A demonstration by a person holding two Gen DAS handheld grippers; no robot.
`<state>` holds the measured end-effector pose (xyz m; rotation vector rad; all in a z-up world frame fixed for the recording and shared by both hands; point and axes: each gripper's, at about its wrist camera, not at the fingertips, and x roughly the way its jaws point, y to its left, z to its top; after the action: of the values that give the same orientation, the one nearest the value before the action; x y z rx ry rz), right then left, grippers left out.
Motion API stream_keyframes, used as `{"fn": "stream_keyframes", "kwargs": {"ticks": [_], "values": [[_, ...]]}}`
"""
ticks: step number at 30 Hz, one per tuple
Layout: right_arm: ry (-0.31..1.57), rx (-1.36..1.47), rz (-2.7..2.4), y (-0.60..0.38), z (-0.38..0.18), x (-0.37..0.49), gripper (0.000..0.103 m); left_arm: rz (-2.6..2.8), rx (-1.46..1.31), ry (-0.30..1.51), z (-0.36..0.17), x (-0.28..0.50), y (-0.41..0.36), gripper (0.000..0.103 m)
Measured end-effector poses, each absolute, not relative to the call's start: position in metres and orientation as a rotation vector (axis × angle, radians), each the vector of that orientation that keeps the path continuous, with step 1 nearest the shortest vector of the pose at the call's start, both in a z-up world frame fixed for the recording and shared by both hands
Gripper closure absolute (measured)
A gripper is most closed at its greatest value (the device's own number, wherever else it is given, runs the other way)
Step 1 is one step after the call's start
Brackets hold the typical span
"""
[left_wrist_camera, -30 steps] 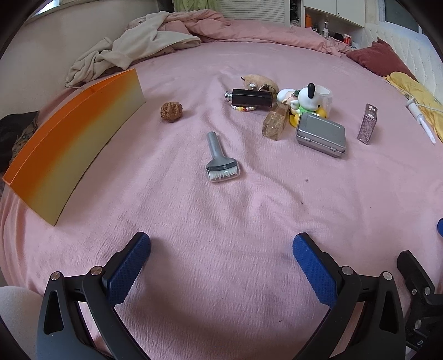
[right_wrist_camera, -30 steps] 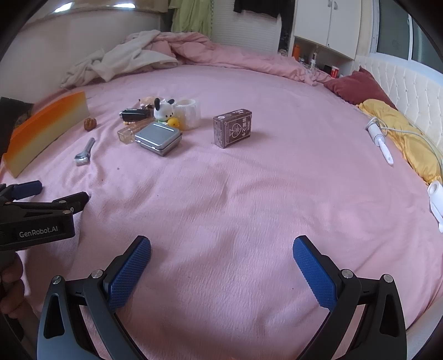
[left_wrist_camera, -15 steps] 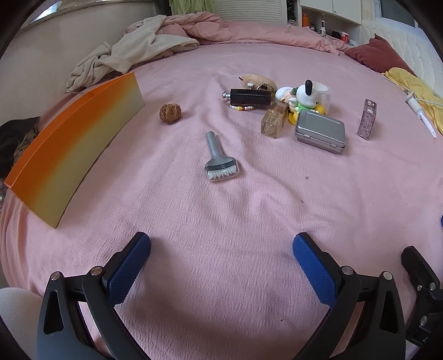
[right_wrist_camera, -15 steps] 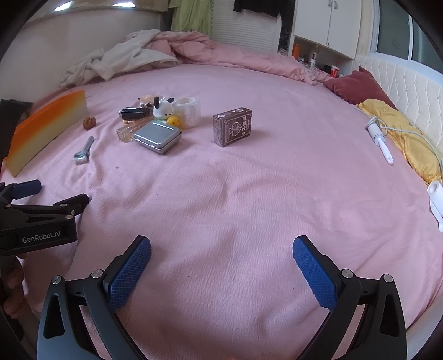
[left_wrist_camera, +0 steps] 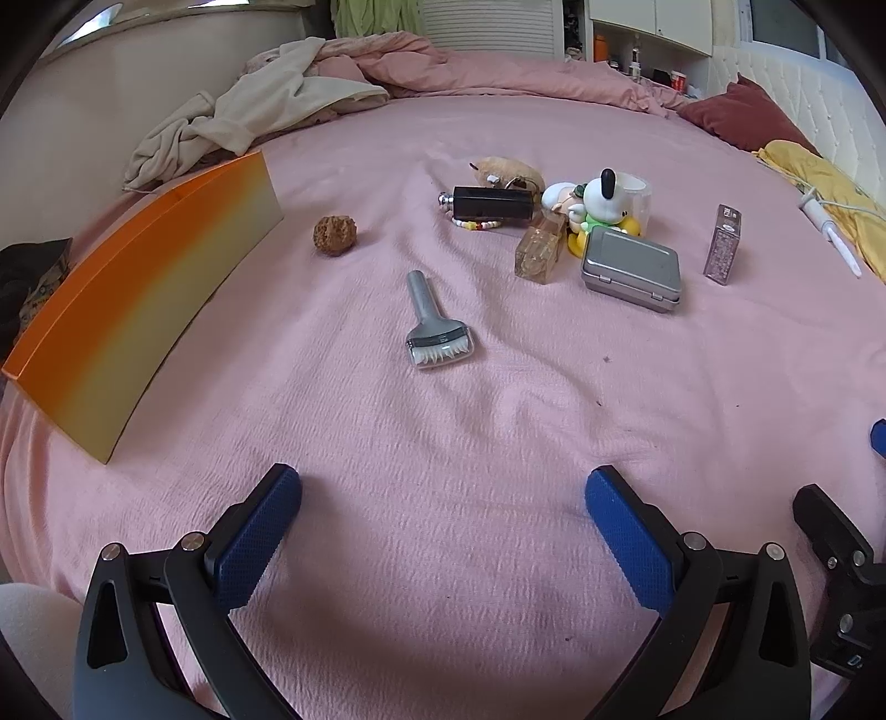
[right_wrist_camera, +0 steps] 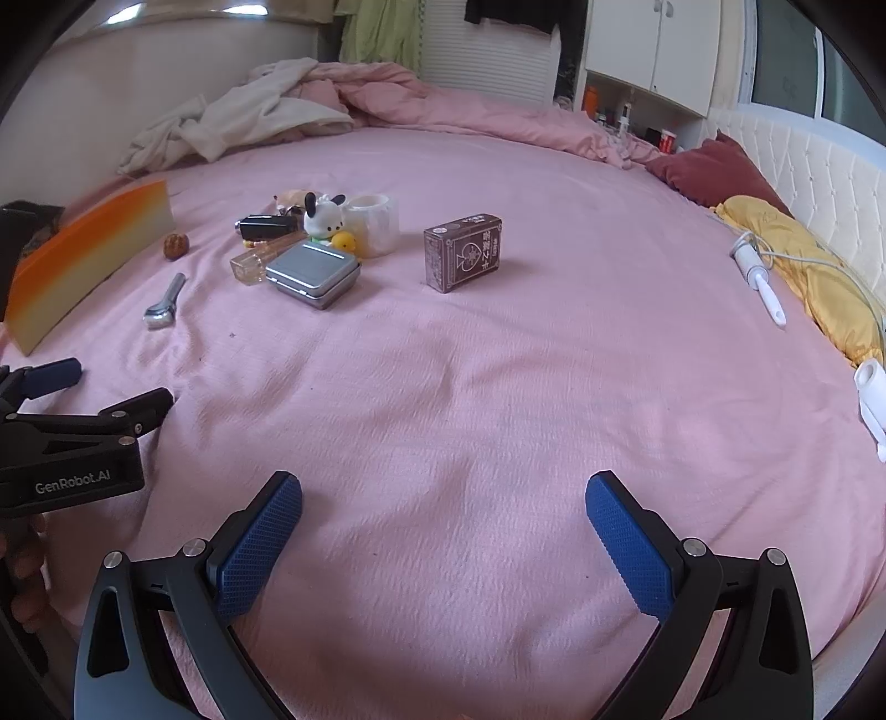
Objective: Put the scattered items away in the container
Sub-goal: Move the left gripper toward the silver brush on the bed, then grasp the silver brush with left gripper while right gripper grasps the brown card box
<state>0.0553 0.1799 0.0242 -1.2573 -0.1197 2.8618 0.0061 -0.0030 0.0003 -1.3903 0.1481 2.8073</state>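
Left claw (left_wrist_camera: 443, 520) and right claw (right_wrist_camera: 443, 520) gape wide, empty, above the bed (left_wrist_camera: 443, 443). Roller (left_wrist_camera: 434, 321), nut (left_wrist_camera: 335, 235) lie apart from box (left_wrist_camera: 138, 310); soft bedding may tip crowded items.

Pink bedsheet (right_wrist_camera: 498, 387) spreads under and ahead of my jaws. Far ahead-left, crumpled beige clothes (left_wrist_camera: 249, 119) against a bunched pink duvet (right_wrist_camera: 443, 111). Ahead-right of my right jaws: maroon pillow (right_wrist_camera: 714, 174), yellow blanket (right_wrist_camera: 803, 260) with a white corded device (right_wrist_camera: 758, 277) just beside it. White cupboard (right_wrist_camera: 653, 44) at the back.
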Motion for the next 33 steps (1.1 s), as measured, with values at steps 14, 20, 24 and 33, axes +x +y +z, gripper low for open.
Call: {"fn": "stream_keyframes", "kwargs": {"ticks": [14, 20, 24, 33], "values": [[-0.069, -1.27, 2.856, 0.185, 0.022, 0.051, 0.0, 2.739, -1.275, 0.079, 0.024, -0.005, -0.004, 0.0], [-0.03, -1.272, 2.852, 0.188, 0.021, 0.049, 0.0, 2.637, -1.351, -0.118, 0.021, -0.04, -0.024, 0.028], [-0.008, -1.275, 2.848, 0.191, 0.02, 0.047, 0.0, 2.607, -1.373, -0.169, 0.017, -0.059, -0.031, 0.039], [0.019, -1.272, 2.842, 0.193, 0.019, 0.042, 0.0, 2.677, -1.383, -0.036, 0.008, -0.071, -0.023, 0.061]]}}
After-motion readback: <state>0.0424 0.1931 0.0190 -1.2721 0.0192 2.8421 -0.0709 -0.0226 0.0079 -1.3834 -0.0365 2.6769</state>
